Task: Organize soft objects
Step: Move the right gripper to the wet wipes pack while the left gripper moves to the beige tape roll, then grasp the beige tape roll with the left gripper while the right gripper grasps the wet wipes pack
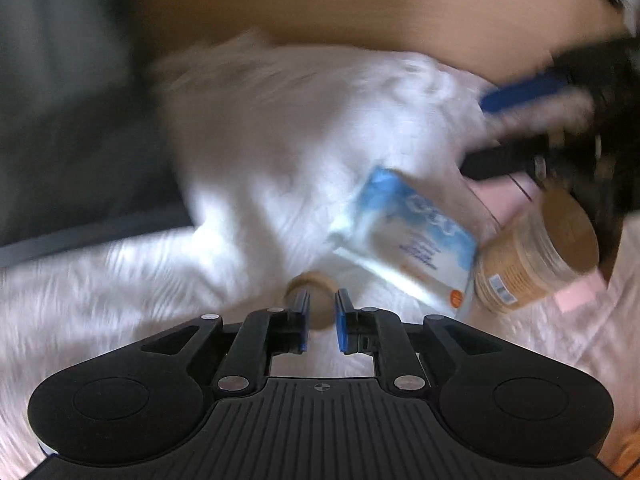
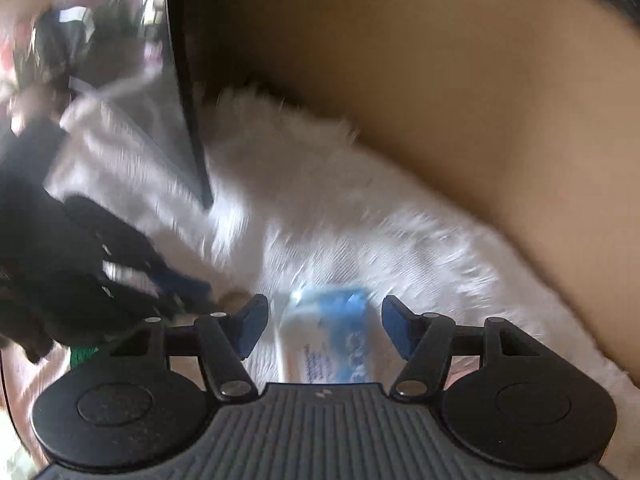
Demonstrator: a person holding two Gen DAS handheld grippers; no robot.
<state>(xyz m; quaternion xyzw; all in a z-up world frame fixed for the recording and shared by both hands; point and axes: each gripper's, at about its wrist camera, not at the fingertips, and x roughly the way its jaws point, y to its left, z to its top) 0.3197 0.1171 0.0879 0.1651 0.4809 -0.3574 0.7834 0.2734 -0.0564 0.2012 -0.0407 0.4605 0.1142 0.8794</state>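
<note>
A blue-and-white soft tissue pack (image 1: 404, 236) lies on a white furry blanket (image 1: 280, 152). In the right wrist view the pack (image 2: 332, 336) sits between the open fingers of my right gripper (image 2: 325, 322), not pinched. My left gripper (image 1: 322, 304) is nearly shut around a small tan round object (image 1: 316, 298) on the blanket; its jaws stand a narrow gap apart. The right gripper shows as a dark blur with a blue pad (image 1: 528, 92) at the right of the left wrist view. The frames are motion-blurred.
A tan jar with a brown lid (image 1: 532, 248) lies on its side beside the pack. A brown cardboard wall (image 2: 460, 80) rises behind the blanket. A dark panel edge (image 2: 188, 100) stands at left. Pink cloth (image 1: 576, 292) lies at right.
</note>
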